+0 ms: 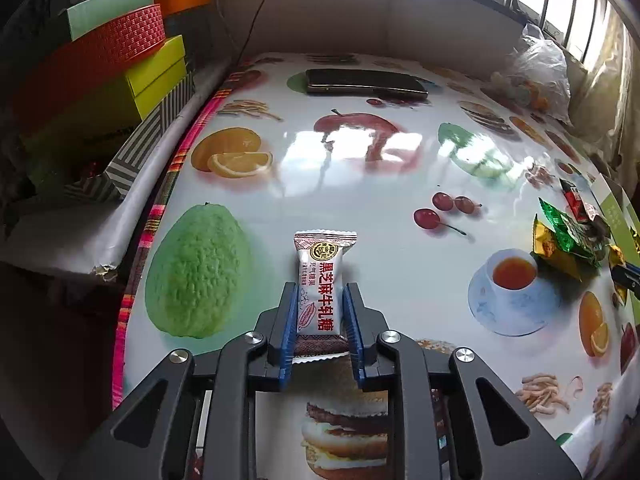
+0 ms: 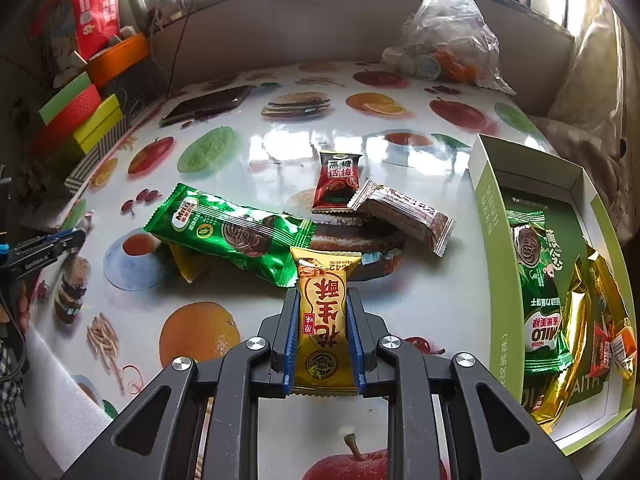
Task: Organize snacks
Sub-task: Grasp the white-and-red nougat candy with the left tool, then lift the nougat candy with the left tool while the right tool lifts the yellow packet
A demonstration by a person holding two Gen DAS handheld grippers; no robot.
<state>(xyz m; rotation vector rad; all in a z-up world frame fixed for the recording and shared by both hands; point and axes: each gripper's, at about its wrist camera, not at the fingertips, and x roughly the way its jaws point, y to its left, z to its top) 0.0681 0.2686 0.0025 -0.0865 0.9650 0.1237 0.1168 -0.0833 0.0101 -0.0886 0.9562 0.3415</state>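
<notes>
held snack, right: a gold foil packet with red characters [image 2: 325, 320] is pinched between the blue pads of the right gripper [image 2: 323, 334], long axis running straight out along the fingers, above the table.
held snack, left: a white sesame-nougat packet with red lettering [image 1: 322, 294] is clamped the same way in the left gripper [image 1: 320, 322], lengthwise along the fingers, over the glossy fruit-print tablecloth [image 1: 360, 208].
key relation: the open green-and-white cardboard box [image 2: 490, 208] lies to the right of the right gripper, close by; seen from the left gripper, only its edge shows at far right, well apart. the right hand is judged nearer, so its packet likely goes in first with a swing to the right.
box contents: a green milo wrapper [image 2: 540, 304], long gold packets and small red ones already lie inside.
loose snacks: a long green milo bar [image 2: 228, 236], a dark red plum candy packet [image 2: 336, 184] and a brown-and-silver wafer packet [image 2: 404, 216] sit on the table ahead of the right gripper.
hand pose: both grippers point forward, roughly level, tilted slightly down toward the table.
background: a dark phone [image 1: 366, 82], stacked coloured boxes [image 1: 120, 64], a clear plastic bag [image 2: 448, 36].
</notes>
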